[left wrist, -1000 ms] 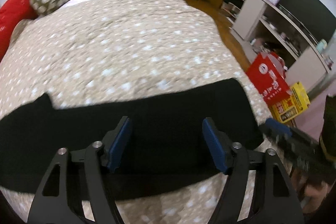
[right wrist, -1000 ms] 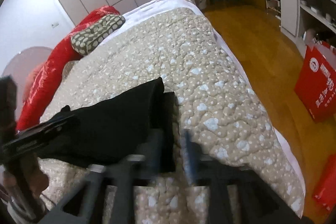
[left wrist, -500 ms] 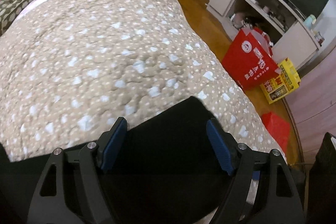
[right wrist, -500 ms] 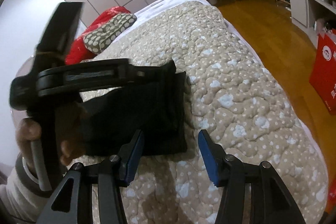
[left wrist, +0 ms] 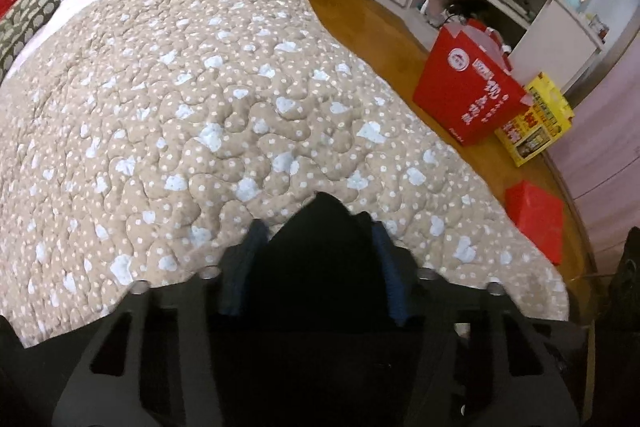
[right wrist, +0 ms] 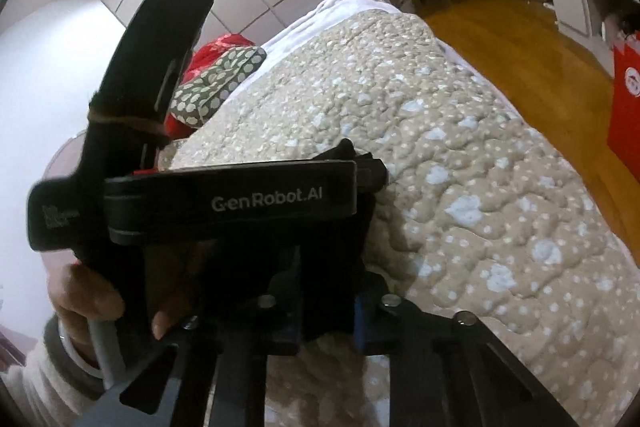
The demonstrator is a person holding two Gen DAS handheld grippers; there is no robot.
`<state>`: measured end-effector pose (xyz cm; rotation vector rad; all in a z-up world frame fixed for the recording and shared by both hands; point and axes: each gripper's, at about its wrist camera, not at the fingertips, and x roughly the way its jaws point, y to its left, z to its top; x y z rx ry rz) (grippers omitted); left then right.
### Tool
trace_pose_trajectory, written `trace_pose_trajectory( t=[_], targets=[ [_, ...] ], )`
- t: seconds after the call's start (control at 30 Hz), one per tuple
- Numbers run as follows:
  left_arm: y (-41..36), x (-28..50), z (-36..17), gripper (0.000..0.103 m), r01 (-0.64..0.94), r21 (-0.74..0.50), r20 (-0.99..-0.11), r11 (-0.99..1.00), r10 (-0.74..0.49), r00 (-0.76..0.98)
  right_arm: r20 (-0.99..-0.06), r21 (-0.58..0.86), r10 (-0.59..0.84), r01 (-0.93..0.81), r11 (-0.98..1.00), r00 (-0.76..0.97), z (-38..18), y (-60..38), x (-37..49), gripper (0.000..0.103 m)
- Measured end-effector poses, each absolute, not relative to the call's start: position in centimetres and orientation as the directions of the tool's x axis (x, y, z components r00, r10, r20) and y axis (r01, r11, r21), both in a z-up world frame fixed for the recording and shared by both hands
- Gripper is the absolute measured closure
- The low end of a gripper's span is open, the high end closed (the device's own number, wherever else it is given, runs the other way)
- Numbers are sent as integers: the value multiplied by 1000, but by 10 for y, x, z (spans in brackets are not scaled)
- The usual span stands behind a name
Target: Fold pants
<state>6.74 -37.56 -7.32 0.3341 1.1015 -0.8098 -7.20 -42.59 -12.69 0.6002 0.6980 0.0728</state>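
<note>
Both grippers, left [left wrist: 316,259] and right [right wrist: 326,311], clench the black pants [left wrist: 320,227] over the bed [left wrist: 200,107]; bunched fabric could slip, skewing my fold.

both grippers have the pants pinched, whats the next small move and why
Probably carry the pinched edge forward over the quilt and lay it down. Both the left gripper and right gripper are closed on the black pants, bunched and lifted, so the fold isn't set yet.
</note>
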Motion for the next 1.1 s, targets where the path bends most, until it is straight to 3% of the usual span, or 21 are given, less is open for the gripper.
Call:
trace_pose_trajectory(
  t=[0.17, 0.37, 0.63, 0.8, 0.93, 1.03, 1.1],
  targets=[
    [-345, 76, -25, 67, 702, -245, -837, 669, -511, 195, -539, 514, 277, 49, 857, 795, -90, -409, -67, 89],
    [-269, 84, 26, 67, 649, -199, -786, 734, -515, 342, -463, 473, 364, -122, 872, 808, -40, -361, -47, 89],
    [-136, 104, 2, 67, 428, -175, -810, 887, -377, 449, -500, 469, 523, -292, 834, 690, -64, -256, 8, 89],
    [-83, 111, -37, 67, 257, -190, -864, 947, -286, 415, -607, 516, 619, -346, 784, 498, -116, -195, 42, 78],
    [-59, 100, -37, 67, 202, -241, -857, 949, -306, 415, -540, 460, 647, -454, 763, 539, -72, -215, 14, 71],
    [-54, 90, -36, 60, 195, -275, -847, 941, -333, 413, -495, 398, 560, -399, 826, 665, -47, -264, -6, 69],
    [-54, 83, -37, 54, 194, -303, -840, 933, -358, 407, -575, 331, 437, -292, 897, 691, -51, -281, 1, 69]
  ],
)
